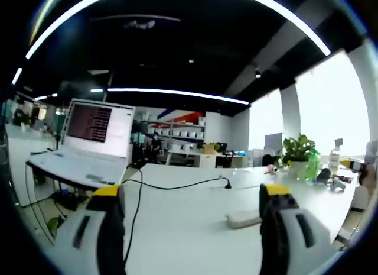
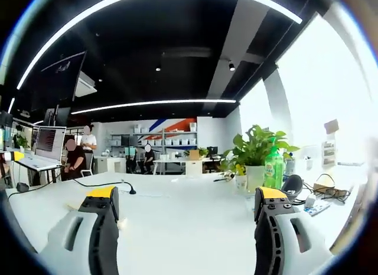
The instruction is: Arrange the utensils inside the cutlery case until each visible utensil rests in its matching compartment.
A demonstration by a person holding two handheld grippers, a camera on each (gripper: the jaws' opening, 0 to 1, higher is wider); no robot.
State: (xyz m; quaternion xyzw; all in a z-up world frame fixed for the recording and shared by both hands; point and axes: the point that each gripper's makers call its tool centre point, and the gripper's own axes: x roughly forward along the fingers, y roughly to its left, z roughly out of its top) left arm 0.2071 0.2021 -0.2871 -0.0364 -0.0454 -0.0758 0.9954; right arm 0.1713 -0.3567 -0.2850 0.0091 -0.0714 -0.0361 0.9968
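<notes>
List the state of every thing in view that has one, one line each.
left gripper: open, holding nothing
right gripper: open, holding nothing
laptop: lid up, screen lit
black cable: lying loose across the white table
green bottle: upright
potted plant: upright

both views look level across the white table (image 1: 189, 222) from just above.

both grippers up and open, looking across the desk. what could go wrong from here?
1. Both views point out over the white table; neither shows the cutlery case or utensils, so lowering either gripper would likely be blind.
2. A black cable and a white power strip lie ahead of the left gripper; it could snag them.
3. The right gripper could tip the green bottle by the potted plant.
</notes>
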